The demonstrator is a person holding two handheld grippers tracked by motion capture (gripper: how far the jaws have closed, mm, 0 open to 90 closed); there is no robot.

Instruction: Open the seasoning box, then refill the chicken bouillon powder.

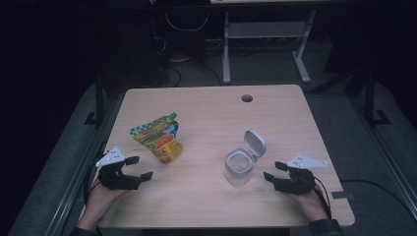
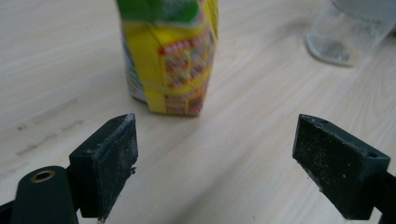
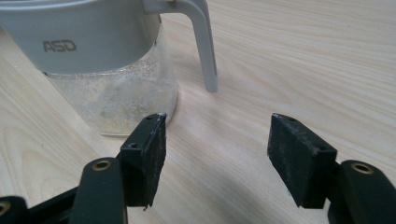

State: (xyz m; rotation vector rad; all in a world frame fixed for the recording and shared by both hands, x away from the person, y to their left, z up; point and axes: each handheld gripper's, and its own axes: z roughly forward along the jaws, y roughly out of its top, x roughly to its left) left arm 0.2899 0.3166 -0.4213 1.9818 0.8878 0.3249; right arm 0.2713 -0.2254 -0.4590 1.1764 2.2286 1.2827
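A yellow and green printed pouch [image 1: 158, 139] stands left of the table's middle, also close ahead in the left gripper view [image 2: 170, 56]. My left gripper [image 1: 139, 168] sits just short of it, jaws open with only bare wood between them [image 2: 215, 163]. A clear glass jar [image 1: 239, 168] with a grey collar and a raised flip lid [image 1: 255, 143] stands right of centre. The jar [image 3: 102, 65] fills the upper left of the right gripper view. My right gripper [image 1: 274, 170] is just right of the jar, jaws open and empty [image 3: 217, 154].
The wooden table [image 1: 211, 108] has a round cable hole [image 1: 247, 98] near its far edge. Beyond it stand a white desk frame [image 1: 265, 39] and cables on a dark floor. Bare wood lies between pouch and jar.
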